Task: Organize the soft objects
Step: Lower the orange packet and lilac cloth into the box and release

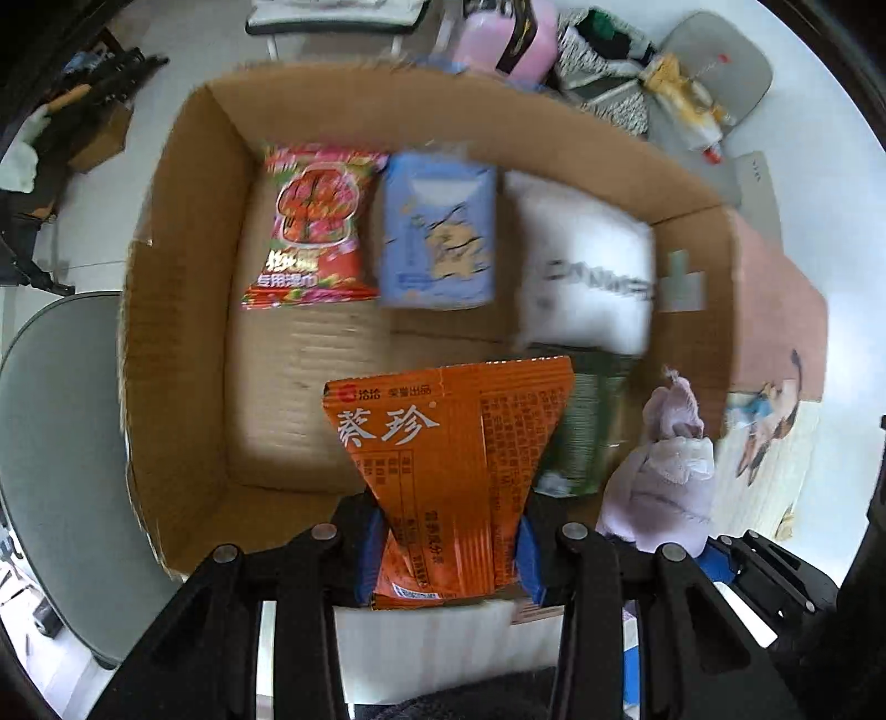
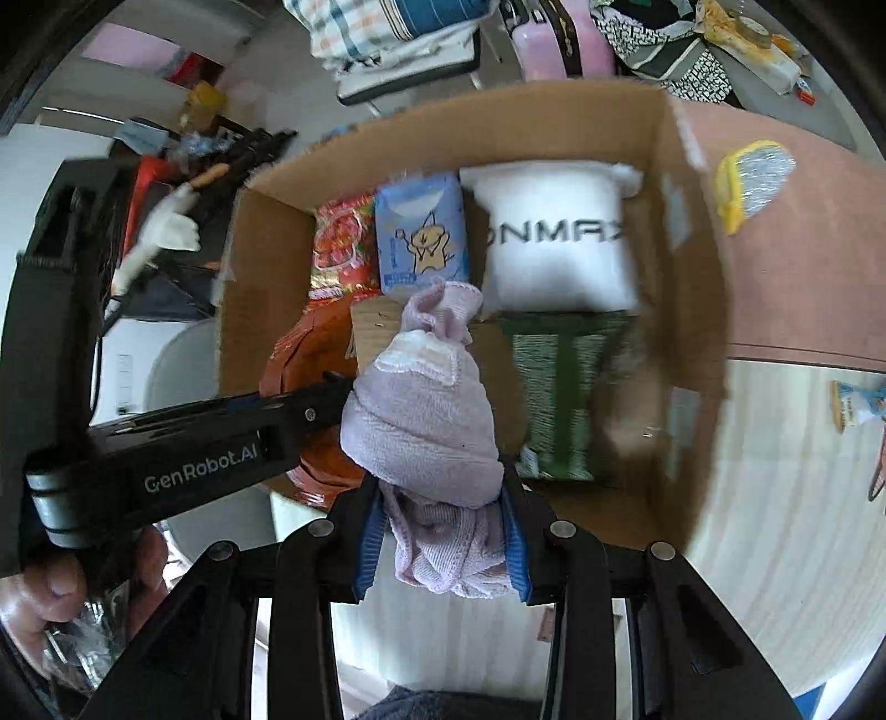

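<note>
The left gripper (image 1: 448, 548) pinches an orange snack packet (image 1: 448, 443) and the right gripper (image 2: 443, 548) a bundled lilac cloth (image 2: 426, 410), both poised above the cardboard box (image 1: 183, 310), apparently for dropping beside the packs already stowed there.

A lived-in room of a home, used as a recording spot. Around the open cardboard box (image 2: 686, 232) the signs gather: behind it a pink suitcase (image 2: 559, 47), folded plaid bedding (image 2: 382, 33) and patterned clothes (image 2: 675, 61) (heaped on chairs); to its left a grey chair (image 1: 50, 443); under it a pale wood table (image 2: 775, 498).
</note>
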`<state>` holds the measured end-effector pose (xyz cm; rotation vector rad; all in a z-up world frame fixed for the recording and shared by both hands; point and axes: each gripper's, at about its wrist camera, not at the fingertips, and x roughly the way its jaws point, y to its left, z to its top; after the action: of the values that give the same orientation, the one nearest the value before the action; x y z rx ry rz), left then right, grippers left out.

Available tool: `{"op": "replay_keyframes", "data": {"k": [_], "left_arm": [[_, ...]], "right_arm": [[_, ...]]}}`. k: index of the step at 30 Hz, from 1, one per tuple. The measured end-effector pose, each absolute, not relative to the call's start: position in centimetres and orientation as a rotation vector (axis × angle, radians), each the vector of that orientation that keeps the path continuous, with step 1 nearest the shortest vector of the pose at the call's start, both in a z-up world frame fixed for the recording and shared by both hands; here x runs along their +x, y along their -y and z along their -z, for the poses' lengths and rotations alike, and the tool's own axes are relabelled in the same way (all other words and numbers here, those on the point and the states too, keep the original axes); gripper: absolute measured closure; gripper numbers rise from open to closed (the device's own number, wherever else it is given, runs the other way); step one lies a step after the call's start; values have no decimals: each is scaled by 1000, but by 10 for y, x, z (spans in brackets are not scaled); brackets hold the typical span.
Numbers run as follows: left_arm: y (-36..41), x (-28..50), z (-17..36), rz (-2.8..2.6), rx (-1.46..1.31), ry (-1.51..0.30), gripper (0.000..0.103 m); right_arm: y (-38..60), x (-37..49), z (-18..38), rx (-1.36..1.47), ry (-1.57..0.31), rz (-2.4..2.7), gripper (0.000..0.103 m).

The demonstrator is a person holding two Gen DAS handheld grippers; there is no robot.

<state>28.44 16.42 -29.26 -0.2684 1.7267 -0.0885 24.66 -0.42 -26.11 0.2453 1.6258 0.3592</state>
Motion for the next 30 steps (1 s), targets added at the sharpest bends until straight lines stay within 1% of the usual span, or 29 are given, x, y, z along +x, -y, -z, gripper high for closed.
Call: {"op": "replay_keyframes", "data": {"k": [5, 10, 13, 15, 16, 17, 18, 20, 23, 24, 25, 26, 27, 28, 29, 30], "left_arm": [[-181, 292, 324, 113, -289, -1794, 67], [-180, 296, 342, 161, -316, -1837, 66], [-177, 296, 347, 163, -302, -1858, 67], [-176, 292, 345, 174, -320, -1873, 66], [-176, 291, 342, 174, -318, -1869, 63], [-175, 290, 339, 172, -308, -1860, 56], [-176, 287, 331, 169, -290, -1838, 51], [-178, 281, 317, 159, -269, -1796, 37], [-179, 273, 294, 142, -228, -1738, 24], [-180, 268, 285, 133, -204, -1712, 22], [-180, 265, 277, 123, -190, -1690, 18], [-180, 259, 268, 111, -170, -1662, 15], [-180, 251, 257, 92, -142, -1625, 14], [-180, 248, 252, 84, -131, -1607, 8], [-184, 244, 248, 75, -118, -1579, 6], [-183, 234, 237, 57, -96, -1543, 6]], "right_arm": [[-16, 257, 294, 212, -1670, -298, 64], [-38, 271, 320, 190, -1694, -267, 64], [-48, 273, 329, 174, -1704, -248, 61], [-52, 274, 333, 173, -1710, -236, 57], [-57, 274, 333, 167, -1715, -230, 52], [-60, 275, 332, 167, -1716, -230, 46], [-57, 274, 329, 166, -1717, -232, 43], [-57, 274, 320, 151, -1707, -228, 29], [-56, 270, 302, 105, -1669, -211, 23], [-56, 269, 298, 95, -1662, -200, 21], [-55, 267, 292, 85, -1648, -194, 14], [-49, 263, 286, 71, -1636, -188, 6], [-39, 260, 279, 53, -1620, -177, 2], [-37, 256, 273, 35, -1602, -163, 0], [-33, 253, 267, 28, -1589, -152, 0], [-25, 248, 261, 23, -1579, -142, 0]]}}
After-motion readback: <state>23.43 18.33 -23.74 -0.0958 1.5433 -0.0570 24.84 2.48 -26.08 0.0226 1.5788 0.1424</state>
